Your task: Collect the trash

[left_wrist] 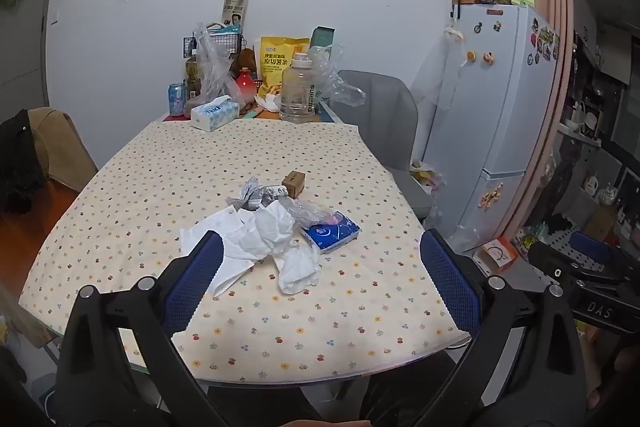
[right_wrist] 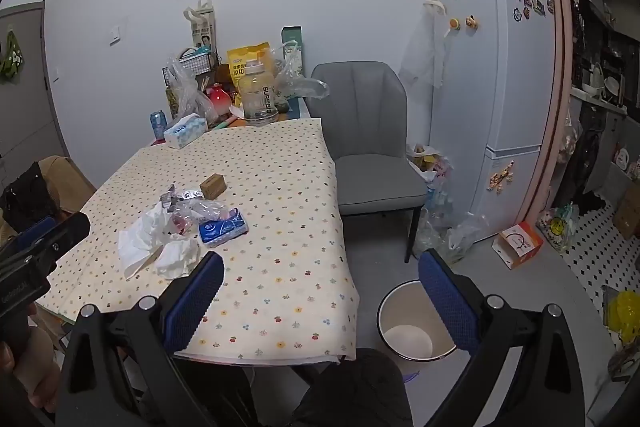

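Note:
A trash pile lies mid-table: crumpled white tissues [left_wrist: 272, 239] [right_wrist: 160, 247], a blue tissue pack [left_wrist: 331, 231] [right_wrist: 223, 227], clear plastic wrap [left_wrist: 308, 211] [right_wrist: 200, 211], crumpled printed paper [left_wrist: 252, 197] and a small brown box [left_wrist: 294, 183] [right_wrist: 213, 185]. My left gripper [left_wrist: 320, 275] is open and empty, above the table's near part, just short of the pile. My right gripper [right_wrist: 320, 291] is open and empty, over the table's front right corner. A white bin [right_wrist: 412, 323] stands on the floor right of the table.
The dotted tablecloth [left_wrist: 200, 163] covers the table. Clutter stands at the far end: tissue box [left_wrist: 214, 113], large clear bottle [left_wrist: 298, 89], yellow snack bag [left_wrist: 276, 63], can [left_wrist: 177, 99]. A grey chair [right_wrist: 368, 139] and fridge [right_wrist: 492, 99] are on the right, bags on the floor.

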